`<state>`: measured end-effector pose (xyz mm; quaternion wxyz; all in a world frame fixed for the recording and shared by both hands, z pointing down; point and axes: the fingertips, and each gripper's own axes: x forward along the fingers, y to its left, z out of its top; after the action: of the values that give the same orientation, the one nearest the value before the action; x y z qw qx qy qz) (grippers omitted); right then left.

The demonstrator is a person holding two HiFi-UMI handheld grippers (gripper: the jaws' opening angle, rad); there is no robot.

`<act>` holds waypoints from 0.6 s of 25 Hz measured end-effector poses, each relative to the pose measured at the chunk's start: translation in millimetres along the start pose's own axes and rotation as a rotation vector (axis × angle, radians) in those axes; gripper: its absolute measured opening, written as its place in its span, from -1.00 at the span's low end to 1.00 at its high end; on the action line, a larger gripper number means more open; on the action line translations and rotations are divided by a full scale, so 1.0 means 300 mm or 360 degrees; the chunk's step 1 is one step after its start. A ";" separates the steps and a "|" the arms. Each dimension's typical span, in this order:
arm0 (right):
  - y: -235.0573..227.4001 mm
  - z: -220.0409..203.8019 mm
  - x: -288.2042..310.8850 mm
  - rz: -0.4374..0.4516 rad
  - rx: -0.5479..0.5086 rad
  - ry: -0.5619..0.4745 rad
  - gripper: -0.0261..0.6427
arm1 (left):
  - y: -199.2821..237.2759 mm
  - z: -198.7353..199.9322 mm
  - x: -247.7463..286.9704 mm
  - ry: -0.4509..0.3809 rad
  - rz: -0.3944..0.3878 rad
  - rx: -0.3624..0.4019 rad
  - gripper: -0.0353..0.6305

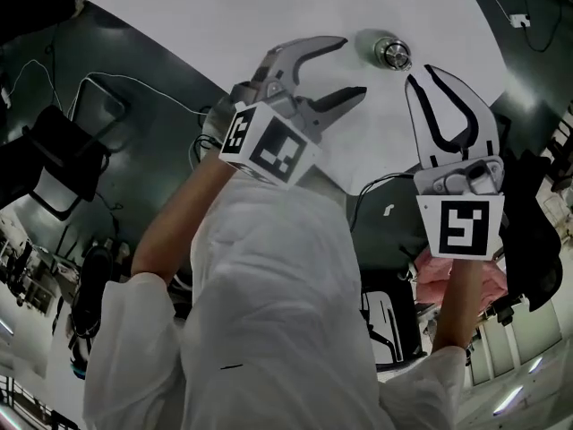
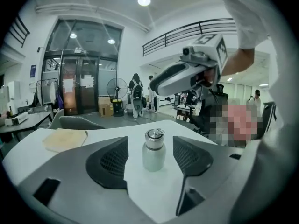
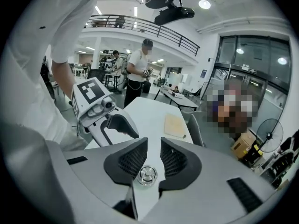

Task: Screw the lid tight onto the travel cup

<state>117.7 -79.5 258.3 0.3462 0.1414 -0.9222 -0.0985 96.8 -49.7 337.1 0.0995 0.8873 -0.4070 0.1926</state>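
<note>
Cup location: the travel cup (image 2: 154,153) stands upright on the white table (image 1: 224,25), just ahead of both tools, and neither one is touching it.
Lid: the lid (image 2: 154,135) sits on top of the cup. From here I can't tell if it's threaded home or just resting there.
Left tool: the left gripper (image 1: 351,65) has its jaws spread wide with nothing in them. In its own view the cup lines up right in the gap, a bit further on.
Right tool: the right gripper (image 1: 421,74) is only open a crack and also empty. It looks down on the lid through that slit.
Step I'm on: I'd say the approach, so nothing is clamped yet.
How I'd do it: left jaws around the cup body low down and squeeze firm so it can't spin. I'd open the right wider, drop it square over the lid, pinch the rim and then twist.
Watch out: the cup looks slim and tall-ish, so a sideways nudge could probably tip it.
Cup body: a smooth, pale, matte cylinder with rounded shoulders, likely a bit slick.
Lid look: shiny metal, round, with a small loop on top.
Jaw pads: black, with a dotted grippy texture.
Other stuff: a flat beige mat (image 2: 65,139) lies further back on the table, well apart from the cup.
</note>
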 end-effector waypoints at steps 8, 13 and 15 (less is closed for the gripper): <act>-0.001 -0.100 0.100 0.0171 -0.0071 0.0166 -0.45 | -0.011 -0.093 0.154 -0.0034 -0.0098 0.0116 0.01; -0.001 -0.191 0.123 0.0301 -0.0073 0.0308 -0.43 | -0.032 -0.150 0.250 -0.0023 -0.0173 0.0127 0.06; 0.004 -0.214 0.134 0.0374 -0.0120 0.0350 -0.39 | -0.030 -0.166 0.281 -0.0034 -0.0198 0.0134 0.06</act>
<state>131.1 -96.9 330.6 0.4593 0.0295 -0.8846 -0.0758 140.8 -85.0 417.7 0.0695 0.9164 -0.3435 0.1935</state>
